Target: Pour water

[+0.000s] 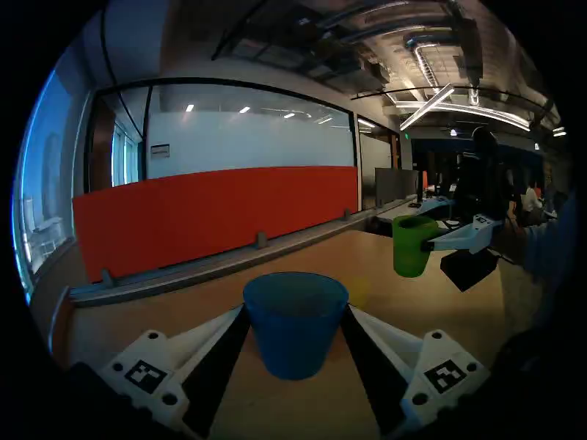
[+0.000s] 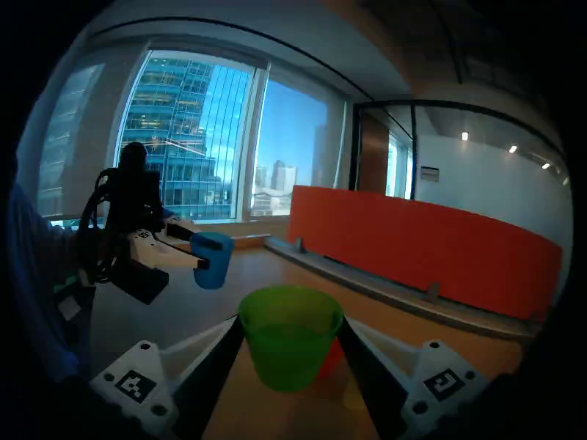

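Observation:
My left gripper [image 1: 295, 323] is shut on a blue cup [image 1: 295, 323], held upright above the wooden table [image 1: 381, 293]. In the right gripper view, my right gripper [image 2: 290, 337] is shut on a green cup [image 2: 290, 337], also upright. The green cup [image 1: 412, 244] appears farther off in the left gripper view, held by the right gripper [image 1: 469, 238]. The blue cup [image 2: 212, 259] shows at the left of the right gripper view, with the left gripper [image 2: 158, 253] closed on it. Both cups hang apart from each other. Something red-orange [image 2: 332, 359] lies on the table behind the green cup, mostly hidden.
An orange partition [image 1: 220, 209] [image 2: 433, 242] runs along the table's far edge with a grey rail below it. Tall windows [image 2: 198, 139] face city towers. A person's sleeve [image 2: 37, 279] is at the left. Desks and people [image 1: 528, 198] sit at the far right.

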A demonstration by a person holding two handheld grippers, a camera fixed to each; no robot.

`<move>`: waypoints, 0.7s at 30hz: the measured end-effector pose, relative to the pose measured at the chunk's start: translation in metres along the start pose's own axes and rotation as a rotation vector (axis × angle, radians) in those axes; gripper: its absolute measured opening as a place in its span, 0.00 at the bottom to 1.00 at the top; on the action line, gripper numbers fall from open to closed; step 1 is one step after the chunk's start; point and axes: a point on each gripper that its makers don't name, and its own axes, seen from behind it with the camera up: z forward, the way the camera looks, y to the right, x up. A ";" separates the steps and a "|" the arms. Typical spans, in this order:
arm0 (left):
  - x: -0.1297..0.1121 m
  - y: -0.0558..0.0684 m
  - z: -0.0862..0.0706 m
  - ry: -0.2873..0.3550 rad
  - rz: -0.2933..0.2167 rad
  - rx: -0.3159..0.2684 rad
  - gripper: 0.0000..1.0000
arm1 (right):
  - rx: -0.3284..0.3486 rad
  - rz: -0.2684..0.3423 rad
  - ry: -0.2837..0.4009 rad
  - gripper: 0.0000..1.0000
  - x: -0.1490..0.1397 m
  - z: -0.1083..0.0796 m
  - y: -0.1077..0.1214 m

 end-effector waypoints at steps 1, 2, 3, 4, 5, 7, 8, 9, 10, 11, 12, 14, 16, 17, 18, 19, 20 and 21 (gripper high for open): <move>-0.003 0.001 0.001 -0.008 0.000 -0.006 0.86 | 0.003 -0.002 -0.007 0.91 -0.002 0.001 0.000; -0.006 0.002 0.001 -0.016 -0.001 -0.012 0.86 | 0.006 -0.003 -0.013 0.91 -0.004 0.001 0.000; -0.010 0.003 0.002 -0.026 0.000 -0.017 0.86 | 0.010 -0.003 -0.021 0.91 -0.007 0.002 -0.001; -0.013 0.004 0.003 -0.035 0.002 -0.022 0.86 | 0.015 -0.002 -0.027 0.91 -0.009 0.003 -0.001; -0.016 0.005 0.004 -0.044 0.003 -0.027 0.86 | 0.019 -0.001 -0.033 0.91 -0.012 0.003 -0.001; -0.022 0.005 0.006 -0.063 0.007 -0.033 0.86 | 0.026 0.003 -0.046 0.91 -0.016 0.005 -0.002; -0.025 0.004 0.006 -0.072 0.008 -0.035 0.86 | 0.030 0.005 -0.052 0.91 -0.018 0.006 -0.002; -0.028 0.004 0.007 -0.081 0.010 -0.038 0.86 | 0.034 0.009 -0.058 0.91 -0.020 0.006 -0.002; -0.030 0.004 0.008 -0.088 0.011 -0.041 0.86 | 0.037 0.012 -0.064 0.91 -0.022 0.007 -0.002; -0.033 0.004 0.009 -0.095 0.012 -0.043 0.86 | 0.041 0.016 -0.069 0.91 -0.024 0.008 -0.002; -0.036 0.004 0.010 -0.104 0.012 -0.047 0.86 | 0.045 0.019 -0.077 0.91 -0.027 0.008 -0.002; -0.041 0.005 0.012 -0.120 0.012 -0.054 0.86 | 0.054 0.025 -0.092 0.91 -0.031 0.009 -0.002; -0.049 0.006 0.014 -0.140 0.015 -0.062 0.86 | 0.059 0.028 -0.110 0.91 -0.038 0.011 -0.002; -0.052 0.007 0.014 -0.150 0.016 -0.066 0.86 | 0.062 0.029 -0.119 0.91 -0.041 0.011 -0.002; -0.056 0.008 0.015 -0.161 0.017 -0.070 0.86 | 0.064 0.031 -0.129 0.91 -0.044 0.012 -0.002; -0.059 0.009 0.016 -0.171 0.019 -0.074 0.86 | 0.067 0.034 -0.138 0.91 -0.046 0.013 -0.002; -0.063 0.010 0.016 -0.181 0.021 -0.078 0.86 | 0.069 0.036 -0.147 0.91 -0.049 0.013 -0.002; -0.067 0.011 0.017 -0.193 0.021 -0.083 0.86 | 0.072 0.038 -0.155 0.91 -0.051 0.014 -0.002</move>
